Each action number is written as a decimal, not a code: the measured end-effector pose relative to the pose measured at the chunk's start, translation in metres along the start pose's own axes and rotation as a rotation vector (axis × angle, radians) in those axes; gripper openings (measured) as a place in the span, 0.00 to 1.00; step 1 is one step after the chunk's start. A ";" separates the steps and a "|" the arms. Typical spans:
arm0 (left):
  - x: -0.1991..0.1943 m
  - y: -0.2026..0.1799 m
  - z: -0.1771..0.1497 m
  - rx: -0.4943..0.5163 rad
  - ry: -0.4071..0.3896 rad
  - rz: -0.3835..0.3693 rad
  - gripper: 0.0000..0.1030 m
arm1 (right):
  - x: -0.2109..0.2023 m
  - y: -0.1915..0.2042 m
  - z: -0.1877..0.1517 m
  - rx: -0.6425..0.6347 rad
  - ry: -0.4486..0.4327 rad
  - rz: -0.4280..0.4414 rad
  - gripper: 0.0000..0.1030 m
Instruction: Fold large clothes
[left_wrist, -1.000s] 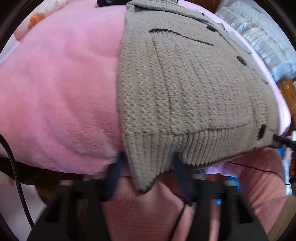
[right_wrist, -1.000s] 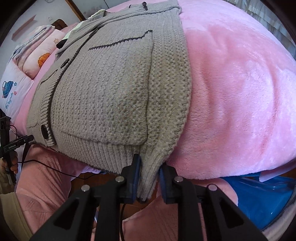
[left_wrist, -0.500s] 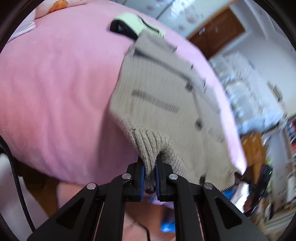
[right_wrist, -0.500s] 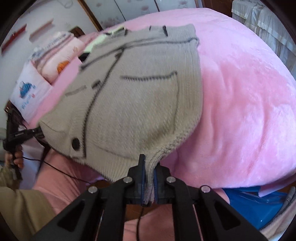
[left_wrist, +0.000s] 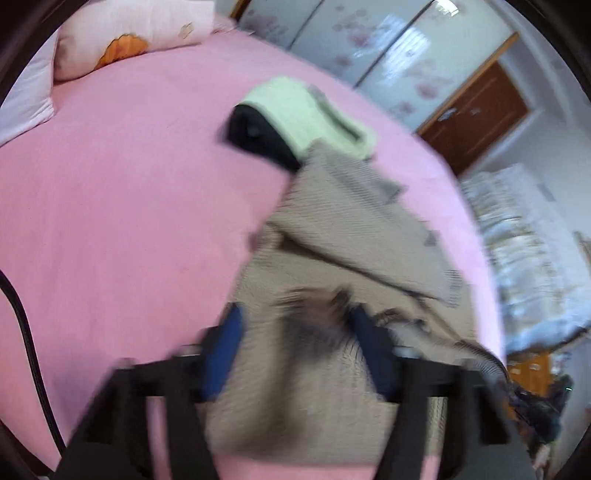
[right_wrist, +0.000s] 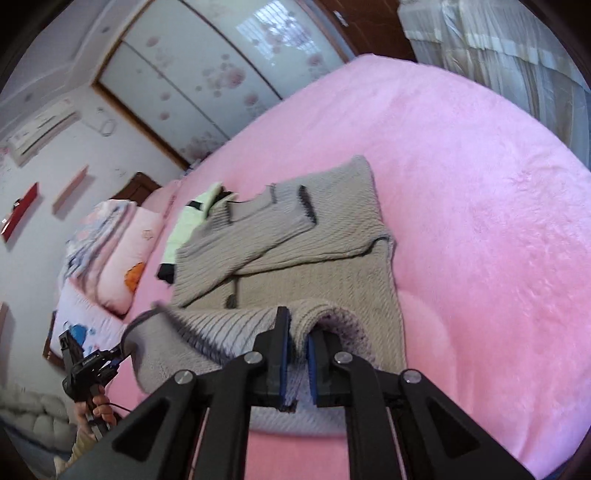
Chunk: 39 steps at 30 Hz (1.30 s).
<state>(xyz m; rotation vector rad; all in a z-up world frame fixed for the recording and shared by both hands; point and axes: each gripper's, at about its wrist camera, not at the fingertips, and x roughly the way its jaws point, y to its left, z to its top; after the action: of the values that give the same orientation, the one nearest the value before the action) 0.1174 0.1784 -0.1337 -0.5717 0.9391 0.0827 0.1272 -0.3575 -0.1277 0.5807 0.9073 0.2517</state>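
A grey knit cardigan (left_wrist: 351, 229) (right_wrist: 314, 229) with dark trim lies on the pink bed blanket (left_wrist: 110, 221) (right_wrist: 480, 184). Its ribbed hem is folded up over the body, toward the collar. My left gripper (left_wrist: 299, 343) is blurred, and its jaws are opening wide. The hem lies loose between its blue pads (left_wrist: 225, 343). My right gripper (right_wrist: 297, 358) holds the other hem corner between its pads (right_wrist: 282, 354), and the knit drapes over them. Its jaws are starting to open.
A folded pale green and black garment (left_wrist: 303, 107) (right_wrist: 188, 221) lies just beyond the cardigan's collar. Pillows (left_wrist: 129, 33) (right_wrist: 118, 251) sit at the head of the bed. A hand (right_wrist: 98, 406) holds the other gripper's handle at lower left. Wardrobe doors (right_wrist: 221, 74) and a curtain (right_wrist: 498, 55) stand behind.
Both grippers rose from the bed's edge and carried the hem forward over the cardigan, folding it. The left jaws, clamped on the hem before, have sprung apart.
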 end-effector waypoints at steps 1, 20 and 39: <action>0.006 0.007 0.000 -0.007 0.021 0.016 0.64 | 0.012 -0.005 0.005 0.032 0.028 -0.013 0.20; 0.065 -0.027 0.006 0.420 0.268 -0.046 0.64 | 0.069 -0.025 0.004 -0.184 0.130 -0.236 0.49; 0.105 -0.020 -0.003 0.465 0.365 0.010 0.68 | 0.083 0.011 -0.029 -0.557 0.077 -0.442 0.11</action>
<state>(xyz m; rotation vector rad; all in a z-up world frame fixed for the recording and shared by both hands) 0.1845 0.1416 -0.2085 -0.1496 1.2681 -0.2345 0.1541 -0.3014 -0.1906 -0.1484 0.9642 0.1159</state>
